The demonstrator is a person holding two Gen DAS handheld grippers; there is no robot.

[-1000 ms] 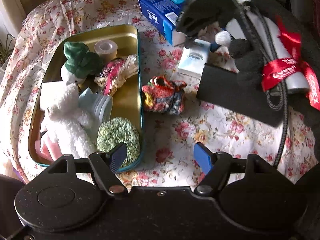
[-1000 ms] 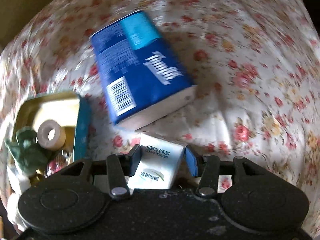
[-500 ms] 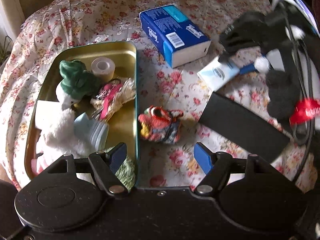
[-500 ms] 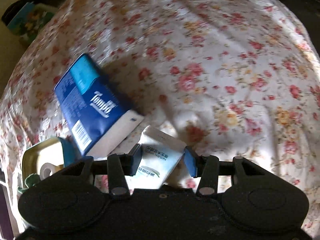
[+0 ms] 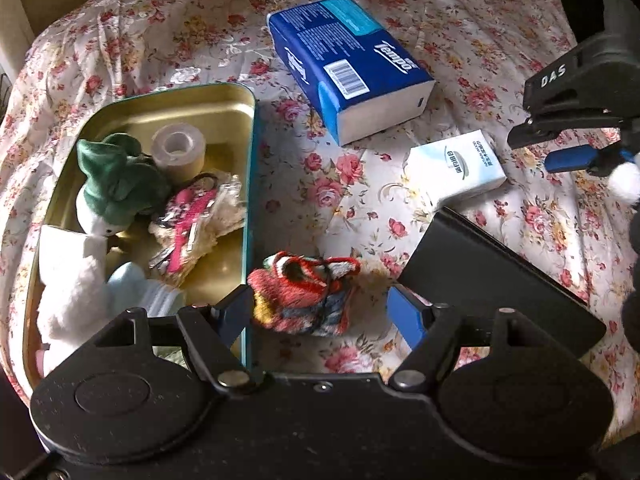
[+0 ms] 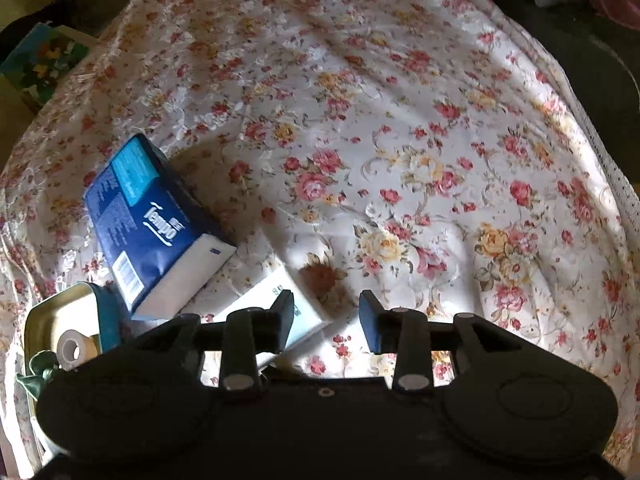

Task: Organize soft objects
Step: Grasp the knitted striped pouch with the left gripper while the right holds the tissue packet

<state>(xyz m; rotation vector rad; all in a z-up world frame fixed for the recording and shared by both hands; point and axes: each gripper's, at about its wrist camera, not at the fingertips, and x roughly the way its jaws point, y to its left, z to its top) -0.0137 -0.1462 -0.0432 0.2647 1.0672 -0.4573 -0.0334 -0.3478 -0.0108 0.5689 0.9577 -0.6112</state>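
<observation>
Knitted pouch [image 5: 306, 294] lies between the left gripper's [image 5: 320, 312] open jaws; right gripper [image 6: 326, 316] open, empty.

Sunlight falls in patches across a rumpled floral cloth [image 6: 400, 140], with dark shadow beyond its edges.

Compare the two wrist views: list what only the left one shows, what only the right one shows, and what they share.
Only the left wrist view: the knitted pouch between the open left gripper, the white plush, the black board.
Only the right wrist view: the colourful box off the cloth's far edge.
Both: blue tissue pack, white tissue packet, gold tin, tape roll, open right gripper.
</observation>
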